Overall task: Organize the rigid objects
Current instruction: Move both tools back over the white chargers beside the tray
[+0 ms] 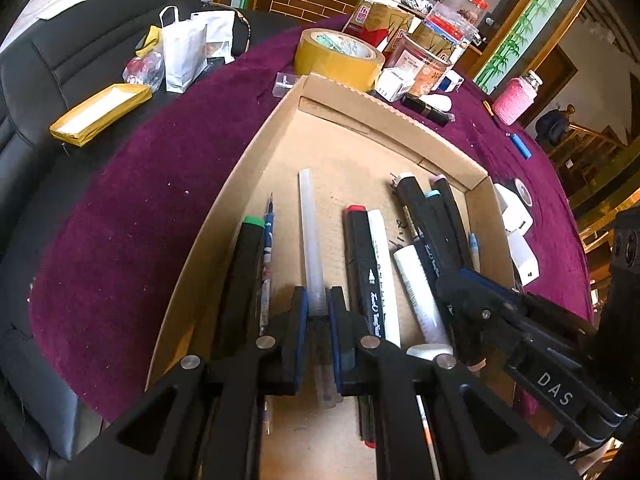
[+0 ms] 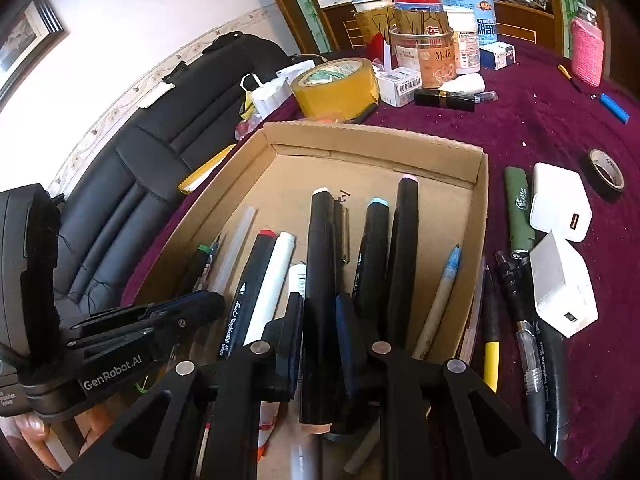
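Pens and markers fill the cardboard tray [image 2: 478, 184] in rough rows, so sorting looks well along. Left gripper [image 1: 318, 312] has its fingers clamped on a translucent pen [image 1: 310, 232]; right gripper [image 2: 320, 312] grips a black marker [image 2: 320, 248]. At 3 o'clock of the tray, loose pens [image 2: 520, 320] and white chargers [image 2: 560, 204] remain on the counter [image 2: 540, 120], crowding that side.

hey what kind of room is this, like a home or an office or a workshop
Most likely a lived-in home, perhaps a dining or living room. A table under a purple cloth is crowded with food jars, beside a black leather sofa, and a framed picture hangs on the wall.
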